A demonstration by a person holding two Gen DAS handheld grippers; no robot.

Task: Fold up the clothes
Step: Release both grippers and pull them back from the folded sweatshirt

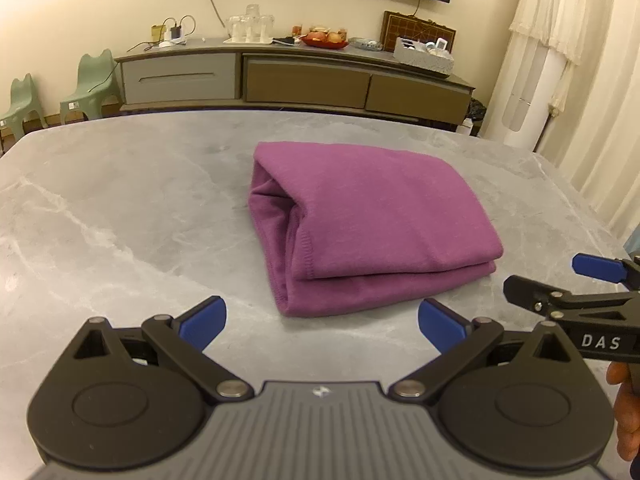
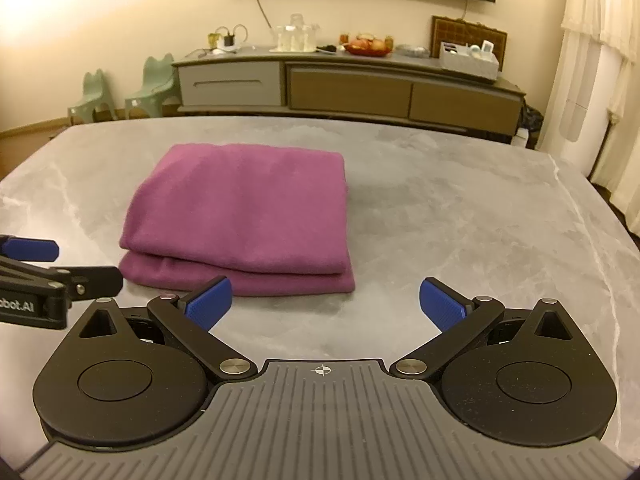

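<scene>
On the grey marbled tabletop [image 1: 100,208] a purple garment [image 1: 360,220] lies folded into a thick rectangle, its layers stacked flat, with a stitched hem showing along the open left end in the left wrist view. It sits near the middle of the surface, ahead of both tools and touching neither. The left claw [image 1: 322,322] hovers just short of the garment's near edge, its blue pads spread wide apart with nothing between them. The right claw [image 2: 326,300] is likewise spread wide and empty, held just beside the garment's near right corner. Each tool appears at the edge of the other's view, and part of a hand [image 1: 624,408] shows at the right margin of the left wrist view. Beyond the tabletop stands a long low sideboard [image 2: 348,84] carrying a red bowl of fruit [image 2: 368,46] and glassware, with two small green chairs [image 2: 154,80] to its left and pale curtains [image 2: 600,40] at the right.
</scene>
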